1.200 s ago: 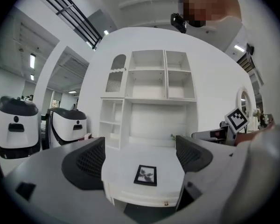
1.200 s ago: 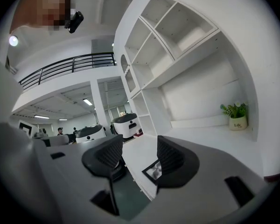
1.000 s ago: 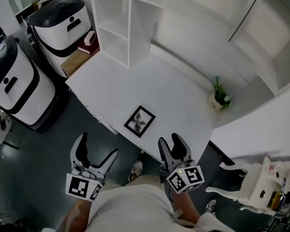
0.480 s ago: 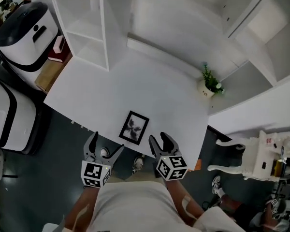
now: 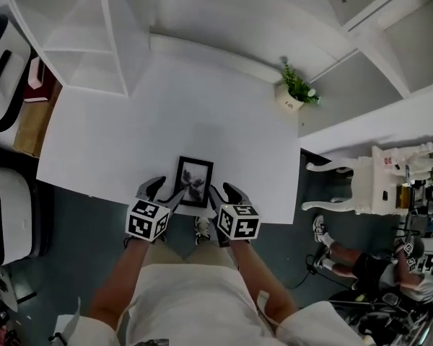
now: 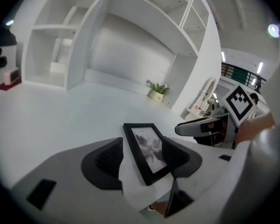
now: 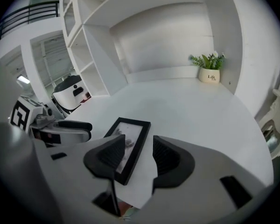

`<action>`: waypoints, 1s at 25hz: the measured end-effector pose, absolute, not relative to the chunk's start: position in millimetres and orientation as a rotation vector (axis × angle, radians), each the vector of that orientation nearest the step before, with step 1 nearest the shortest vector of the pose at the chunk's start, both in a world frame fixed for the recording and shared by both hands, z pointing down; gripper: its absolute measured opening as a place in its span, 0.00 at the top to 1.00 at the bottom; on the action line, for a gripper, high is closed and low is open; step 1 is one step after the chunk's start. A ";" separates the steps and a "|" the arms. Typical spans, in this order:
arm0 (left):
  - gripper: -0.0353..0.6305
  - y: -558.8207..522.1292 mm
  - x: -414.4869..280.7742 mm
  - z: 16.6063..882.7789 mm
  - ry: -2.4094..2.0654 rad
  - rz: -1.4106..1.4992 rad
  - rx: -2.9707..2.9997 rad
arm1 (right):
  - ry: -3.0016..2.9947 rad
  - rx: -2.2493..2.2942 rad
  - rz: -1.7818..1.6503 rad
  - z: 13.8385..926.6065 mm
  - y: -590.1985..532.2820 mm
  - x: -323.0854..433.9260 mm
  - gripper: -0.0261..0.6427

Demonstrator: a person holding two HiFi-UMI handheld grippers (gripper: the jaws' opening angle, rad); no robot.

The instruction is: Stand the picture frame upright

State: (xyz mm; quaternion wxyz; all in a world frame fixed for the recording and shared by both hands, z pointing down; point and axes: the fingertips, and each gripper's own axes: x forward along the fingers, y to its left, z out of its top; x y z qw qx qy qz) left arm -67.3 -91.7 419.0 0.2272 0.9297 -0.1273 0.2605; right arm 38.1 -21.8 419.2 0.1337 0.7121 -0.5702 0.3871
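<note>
The black picture frame lies flat, photo up, on the white table close to its front edge. My left gripper is at the frame's left near corner. In the left gripper view the frame lies between the closing jaws, with a sliver of table still showing beside the left pad. My right gripper is at the frame's right near corner. In the right gripper view its closing jaws straddle the frame's right edge: one pad is over the photo, the other over bare table.
A small potted plant stands at the table's back right. A white open shelf unit stands at the back left. White bins are on the floor at left. A white chair and a seated person are at right.
Both grippers have come forward from below the table edge to either side of the frame's near end. The left jaws have narrowed. The head view has shifted over the table.
</note>
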 end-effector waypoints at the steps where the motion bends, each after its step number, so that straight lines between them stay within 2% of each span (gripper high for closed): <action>1: 0.56 -92.2 -62.1 425.7 -0.300 0.755 2.526 | -1.632 2.063 1.135 424.4 -24.5 40.3 0.67; 5: 0.58 -98.8 -51.6 446.5 -0.235 0.890 2.455 | -1.567 2.077 1.200 438.7 -29.0 46.0 0.72; 12: 0.66 -100.2 -36.1 461.8 -0.158 1.034 2.385 | -1.536 1.990 1.286 465.1 -36.0 41.1 0.72; 17: 0.69 -102.1 -31.0 468.3 -0.176 1.084 2.352 | -1.555 1.922 1.279 471.6 -43.5 37.9 0.72; 21: 0.74 -105.3 -30.4 470.5 -0.224 1.135 2.330 | -1.585 1.885 1.265 470.6 -50.3 33.0 0.78; 25: 0.78 -107.9 -31.7 471.6 -0.302 1.110 2.296 | -1.612 1.884 1.278 470.4 -51.0 31.8 0.79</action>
